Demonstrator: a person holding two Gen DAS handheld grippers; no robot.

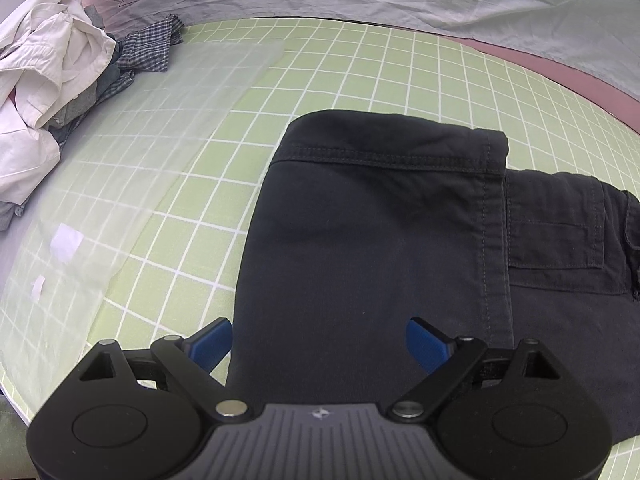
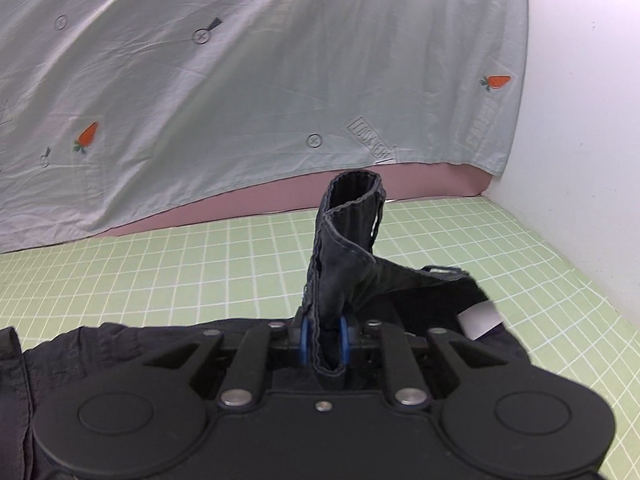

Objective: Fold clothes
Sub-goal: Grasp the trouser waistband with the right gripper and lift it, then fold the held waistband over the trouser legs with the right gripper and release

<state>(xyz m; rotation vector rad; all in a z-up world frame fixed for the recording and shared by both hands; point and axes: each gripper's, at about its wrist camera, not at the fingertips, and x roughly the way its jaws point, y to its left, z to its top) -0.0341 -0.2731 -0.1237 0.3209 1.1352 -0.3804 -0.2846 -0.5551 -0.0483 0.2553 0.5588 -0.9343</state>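
Dark navy trousers point(image 1: 372, 240) lie folded on the green grid mat point(image 1: 320, 68), a hemmed leg end on top and a back pocket to the right. My left gripper point(image 1: 320, 340) is open, its blue fingertips point(image 1: 212, 342) spread wide just above the near part of the trousers, holding nothing. My right gripper point(image 2: 324, 340) is shut on a stitched edge of the trousers point(image 2: 348, 248), which stands up twisted between the blue pads. The rest of the trousers point(image 2: 100, 352) spreads below it.
A pile of white and checked clothes point(image 1: 52, 92) sits at the far left on a clear plastic sheet point(image 1: 132, 152). A pale printed sheet point(image 2: 240, 80) hangs behind the mat. A white wall point(image 2: 580, 160) borders the mat on the right.
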